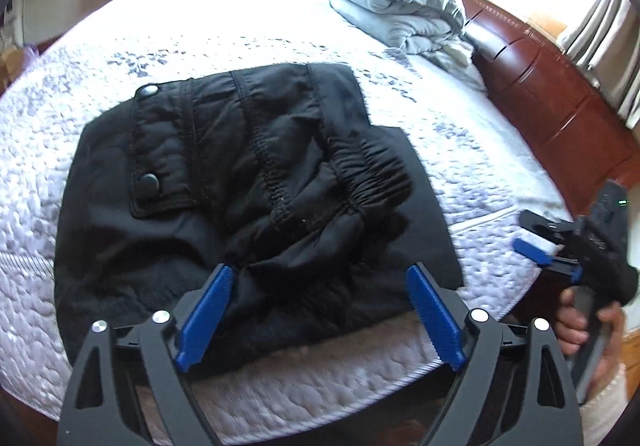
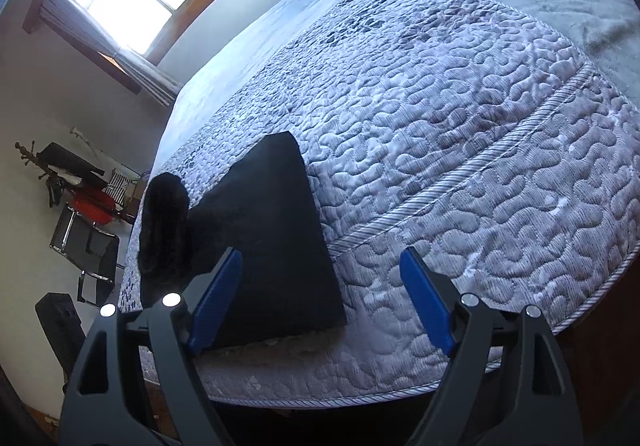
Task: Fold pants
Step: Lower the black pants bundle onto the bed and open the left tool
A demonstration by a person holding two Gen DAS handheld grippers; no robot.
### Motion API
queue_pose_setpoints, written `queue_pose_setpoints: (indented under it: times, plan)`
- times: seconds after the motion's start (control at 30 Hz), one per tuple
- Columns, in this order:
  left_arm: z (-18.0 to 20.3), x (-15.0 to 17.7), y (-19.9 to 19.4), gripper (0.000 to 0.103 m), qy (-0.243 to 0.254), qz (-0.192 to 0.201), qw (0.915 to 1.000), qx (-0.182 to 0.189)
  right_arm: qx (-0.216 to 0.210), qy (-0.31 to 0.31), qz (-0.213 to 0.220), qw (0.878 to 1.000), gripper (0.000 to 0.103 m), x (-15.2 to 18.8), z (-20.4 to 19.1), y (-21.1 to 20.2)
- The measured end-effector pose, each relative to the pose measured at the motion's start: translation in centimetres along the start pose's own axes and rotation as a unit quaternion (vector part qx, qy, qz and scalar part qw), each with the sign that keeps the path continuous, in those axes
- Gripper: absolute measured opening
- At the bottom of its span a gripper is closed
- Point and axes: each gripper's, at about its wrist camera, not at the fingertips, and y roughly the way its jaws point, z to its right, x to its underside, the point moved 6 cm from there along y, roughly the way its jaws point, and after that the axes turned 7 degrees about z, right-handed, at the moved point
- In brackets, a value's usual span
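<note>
Apparently the fold is nearly finished: the black pants [image 1: 248, 181] are stacked compactly on the quilted mattress [image 1: 460, 149], waistband uppermost, near the 6 o'clock edge. The left gripper [image 1: 320, 306] is held spread over the bundle's near hem, nothing pinched. The right gripper [image 2: 320, 298], at 3 o'clock, is also parted and empty, likely kept clear for inspection.

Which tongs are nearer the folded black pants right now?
Left. The left tongs hang open directly over the folded black pants' near edge; the right tongs are open beside them, off the quilted white mattress edge.
</note>
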Motion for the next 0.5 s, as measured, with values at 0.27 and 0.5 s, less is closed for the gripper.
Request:
queue_pose_setpoints:
  times: [0.27,0.5]
  plan:
    - [-4.5,-1.2,-6.8,0.095,-0.081,0.060,0.9948,0.010,-0.103,0.002,-0.037,0.994,0.090,-0.1,-6.0,2.0]
    - [-11.6,-0.9,-11.2,0.099,-0.103,0.104,0.9825,-0.116,-0.149,0.031,-0.113,0.982,0.091,2.3,-9.1,6.7]
